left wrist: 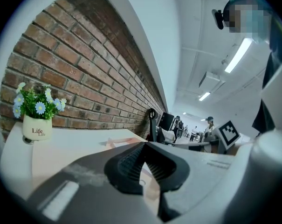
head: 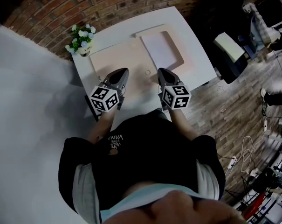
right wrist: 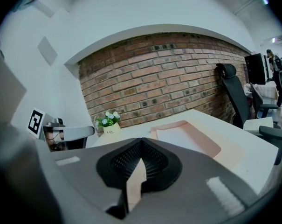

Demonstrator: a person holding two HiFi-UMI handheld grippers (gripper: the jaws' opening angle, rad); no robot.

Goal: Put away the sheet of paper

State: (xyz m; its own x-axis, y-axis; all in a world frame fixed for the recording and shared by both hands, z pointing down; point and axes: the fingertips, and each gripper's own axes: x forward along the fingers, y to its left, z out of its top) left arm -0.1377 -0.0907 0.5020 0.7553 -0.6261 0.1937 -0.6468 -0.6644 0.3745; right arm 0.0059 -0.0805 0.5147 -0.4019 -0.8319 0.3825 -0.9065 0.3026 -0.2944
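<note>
A white sheet of paper (head: pixel 160 50) lies inside the right half of an open pink folder (head: pixel 122 59) on the white table (head: pixel 196 55). In the right gripper view the sheet (right wrist: pixel 185 138) rests within the folder's raised pink border (right wrist: pixel 227 149). My left gripper (head: pixel 123 72) hovers over the table's near edge, on the folder's left half, its jaws shut and empty (left wrist: pixel 145 144). My right gripper (head: pixel 161 71) is beside it, just short of the sheet's near edge. Its fingertips meet with nothing between them (right wrist: pixel 141 142).
A small white pot of flowers (head: pixel 81 41) stands at the table's far left corner against the brick wall (head: pixel 108 8). A black office chair (right wrist: pixel 231 90) and another desk (head: pixel 231 48) stand to the right. Cables lie on the wooden floor (head: pixel 245 148).
</note>
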